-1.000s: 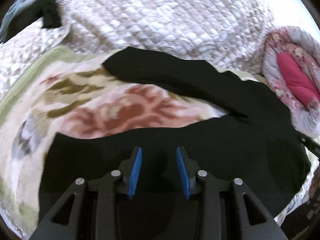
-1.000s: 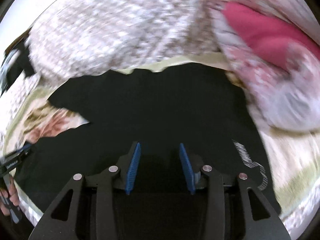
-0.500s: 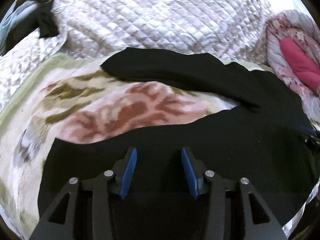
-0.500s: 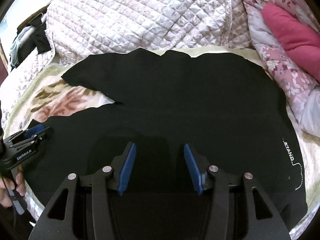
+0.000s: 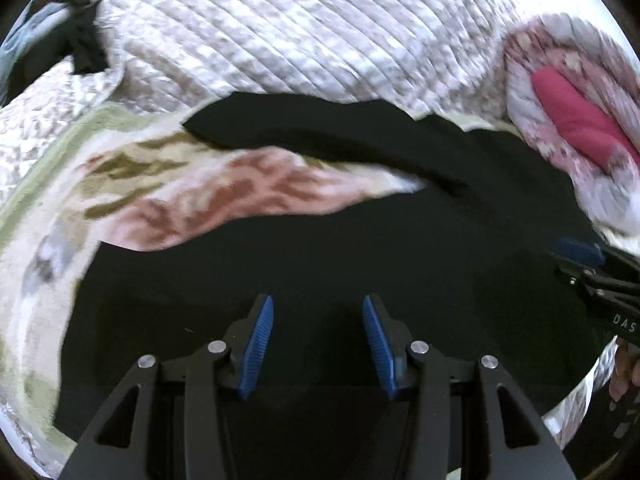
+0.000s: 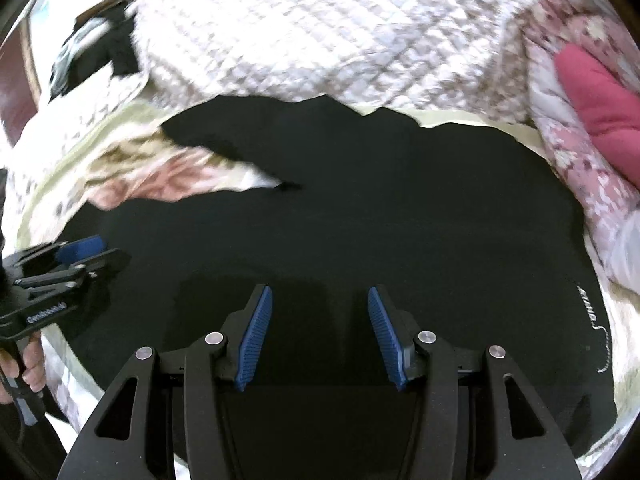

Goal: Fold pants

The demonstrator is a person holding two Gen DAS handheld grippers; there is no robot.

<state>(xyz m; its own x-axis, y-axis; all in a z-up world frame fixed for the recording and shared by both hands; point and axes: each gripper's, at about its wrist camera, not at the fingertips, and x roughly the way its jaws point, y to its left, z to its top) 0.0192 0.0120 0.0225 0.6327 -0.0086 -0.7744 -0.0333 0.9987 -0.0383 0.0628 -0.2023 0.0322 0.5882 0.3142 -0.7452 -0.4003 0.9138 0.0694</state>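
Black pants (image 5: 360, 264) lie spread on a floral blanket (image 5: 168, 192) on the bed, legs splayed apart, a quilted cover (image 6: 320, 40) and pink pillow (image 6: 592, 108) beyond. Left tool (image 5: 318, 340) and right tool (image 6: 320, 336) hover wide, empty. Only the right view shows white lettering (image 6: 592, 304) near the pants' edge.

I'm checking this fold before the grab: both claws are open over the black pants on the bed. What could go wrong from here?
1. The black pants lie on a soft floral blanket; a deep pinch by the left claw may catch the blanket too.
2. The legs are splayed apart, so folding now may leave them misaligned.
3. The right claw hangs over mid-fabric, not an edge; a grasp there would probably bunch the cloth.
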